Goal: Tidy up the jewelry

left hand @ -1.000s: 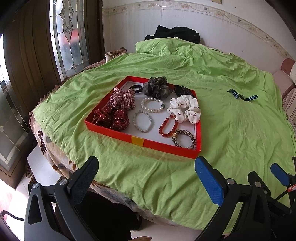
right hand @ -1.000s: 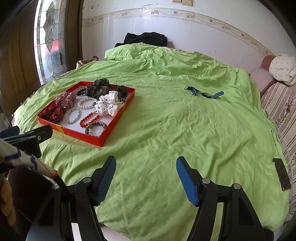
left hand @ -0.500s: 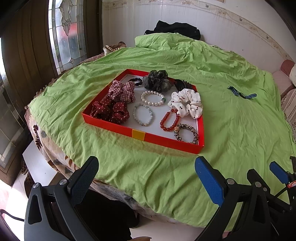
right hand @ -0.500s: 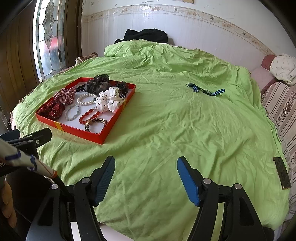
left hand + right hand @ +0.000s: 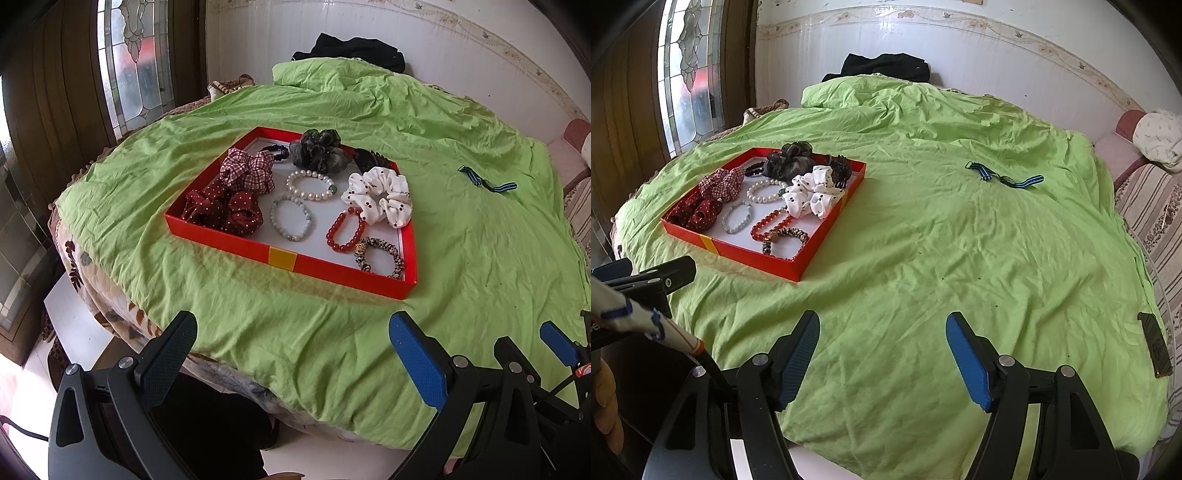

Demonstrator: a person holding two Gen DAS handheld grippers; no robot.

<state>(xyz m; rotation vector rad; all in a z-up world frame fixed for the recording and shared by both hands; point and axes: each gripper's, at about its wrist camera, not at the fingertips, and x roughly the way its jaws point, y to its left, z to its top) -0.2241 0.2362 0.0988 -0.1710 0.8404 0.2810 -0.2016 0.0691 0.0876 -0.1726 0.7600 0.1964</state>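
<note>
- An approach step is judged to be in hand: the left hand-held gripper (image 5: pixel 291 339) and the right hand-held gripper (image 5: pixel 882 338) are held wide and empty over the green bedsheet (image 5: pixel 960 258).
- Beaded bracelets and fabric scrunchies are gathered in the shallow red cardboard tray (image 5: pixel 332 267); a blue-and-green striped strap (image 5: pixel 1004 178) lies well apart on the sheet.
- Next, a reach to that strap is probably called for.

A home bedroom: a bed under a green sheet (image 5: pixel 923 240), a stained-glass window (image 5: pixel 690 74), a tiled wall (image 5: pixel 960 48).
</note>
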